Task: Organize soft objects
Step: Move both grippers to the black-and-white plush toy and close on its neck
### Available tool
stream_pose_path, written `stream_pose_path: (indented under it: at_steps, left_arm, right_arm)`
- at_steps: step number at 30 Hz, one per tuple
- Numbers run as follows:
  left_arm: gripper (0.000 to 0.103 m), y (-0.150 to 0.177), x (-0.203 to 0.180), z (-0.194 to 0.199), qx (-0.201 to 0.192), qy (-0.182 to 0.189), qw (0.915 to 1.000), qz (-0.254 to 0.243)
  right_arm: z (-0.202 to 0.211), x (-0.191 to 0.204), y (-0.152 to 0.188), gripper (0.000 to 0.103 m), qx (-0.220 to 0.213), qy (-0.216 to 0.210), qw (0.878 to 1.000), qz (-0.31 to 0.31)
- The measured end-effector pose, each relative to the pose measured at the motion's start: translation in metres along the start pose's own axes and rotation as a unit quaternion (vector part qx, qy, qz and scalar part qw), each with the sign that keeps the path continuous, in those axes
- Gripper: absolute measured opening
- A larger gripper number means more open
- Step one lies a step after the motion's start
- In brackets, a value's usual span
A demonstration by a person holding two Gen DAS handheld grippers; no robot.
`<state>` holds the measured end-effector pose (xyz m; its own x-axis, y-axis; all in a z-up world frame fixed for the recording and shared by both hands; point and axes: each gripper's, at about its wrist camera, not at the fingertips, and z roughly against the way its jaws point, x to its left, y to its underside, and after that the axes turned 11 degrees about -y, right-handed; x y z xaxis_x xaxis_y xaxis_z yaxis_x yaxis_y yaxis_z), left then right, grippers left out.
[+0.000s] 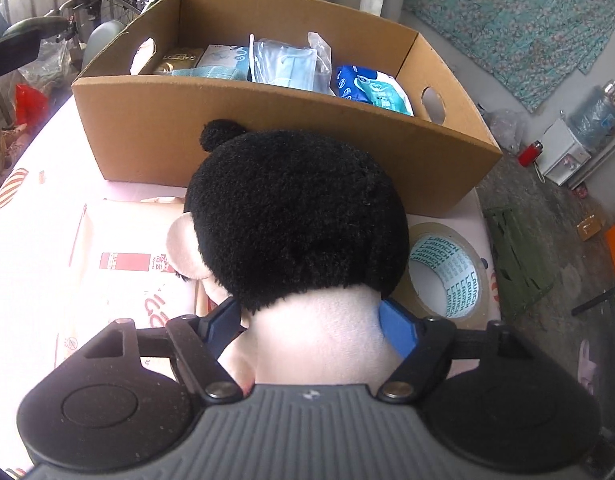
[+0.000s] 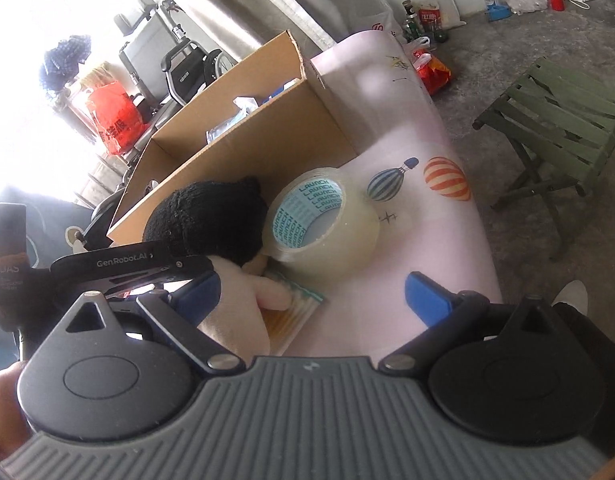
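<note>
**Operator:** Checking the left tool (image 1: 311,320) first: where does it sit relative to the plush doll (image 1: 295,216)?

**Technician:** Its two blue fingers (image 1: 395,326) bracket the pale neck of the doll, directly below the black plush hair. Both pads lie against the fabric, one on each side, so the left tool is clamped on the doll. The doll lies on the pink tabletop (image 1: 35,240), its head touching the near wall of the cardboard box (image 1: 267,136).

**Operator:** State of the right tool (image 2: 311,300)?

**Technician:** Released. Its jaws stand wide apart over the bare pink tabletop (image 2: 387,240), and nothing is between them. Its left finger (image 2: 199,292) is just beside the doll's body; whether it touches cannot be determined.

**Operator:** Adjacent items?

**Technician:** A roll of clear packing tape (image 2: 323,220), printed LAUNCH on its core, stands tilted just beside the doll's head (image 2: 211,220) and near the box. A flat printed packet (image 1: 139,272) lies under the doll on the left. The box holds bagged face masks (image 1: 287,64), a blue wipes pack (image 1: 371,88) and other packets. A green slatted stool (image 2: 555,120) stands on the floor, well apart from the tabletop.
</note>
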<state>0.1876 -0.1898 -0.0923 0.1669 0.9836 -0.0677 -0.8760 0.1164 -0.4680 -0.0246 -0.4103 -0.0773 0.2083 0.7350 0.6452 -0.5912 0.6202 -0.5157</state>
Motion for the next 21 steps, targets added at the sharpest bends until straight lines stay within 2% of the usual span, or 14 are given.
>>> stream_pose_path:
  at_steps: [4,8,9,11,14,15,17,19,20,21]
  left_arm:
    - [0.061,0.001,0.009,0.007,-0.002,0.015,0.9996,0.022]
    - [0.048,-0.001,0.026,0.02,-0.012,0.05,0.9976,0.047]
    - [0.039,-0.001,0.03,0.023,-0.016,0.056,0.9972,0.047]
    - [0.003,-0.002,0.037,0.031,-0.024,0.065,0.9966,0.045]
    - [0.001,-0.006,0.038,0.037,-0.021,0.079,0.9965,0.016]
    - [0.003,-0.006,0.035,0.035,-0.011,0.086,0.9963,0.004]
    - [0.018,-0.005,0.033,0.032,0.011,0.091,0.9958,0.002]
    - [0.061,-0.002,0.029,0.03,0.018,0.093,0.9955,-0.002]
    - [0.07,-0.002,0.027,0.029,0.018,0.088,0.996,0.002]
    - [0.084,-0.003,0.025,0.028,0.018,0.082,0.9964,0.006]
  right_arm:
    - [0.004,-0.011,0.006,0.099,-0.001,0.002,1.0,-0.014]
    - [0.003,-0.016,0.011,0.099,0.001,-0.005,1.0,-0.029]
    - [0.003,-0.015,0.012,0.099,0.001,-0.006,1.0,-0.029]
    - [0.002,-0.012,0.013,0.099,0.001,-0.008,1.0,-0.024]
    - [0.001,-0.008,0.012,0.098,0.003,-0.009,1.0,-0.019]
    - [-0.001,-0.006,0.012,0.098,0.004,-0.011,1.0,-0.019]
    - [-0.003,-0.004,0.012,0.098,0.006,-0.014,1.0,-0.018]
    - [-0.006,-0.001,0.011,0.098,0.007,-0.017,1.0,-0.016]
    - [-0.007,0.001,0.011,0.098,0.007,-0.019,1.0,-0.015]
    - [-0.008,0.003,0.01,0.098,0.007,-0.021,1.0,-0.014]
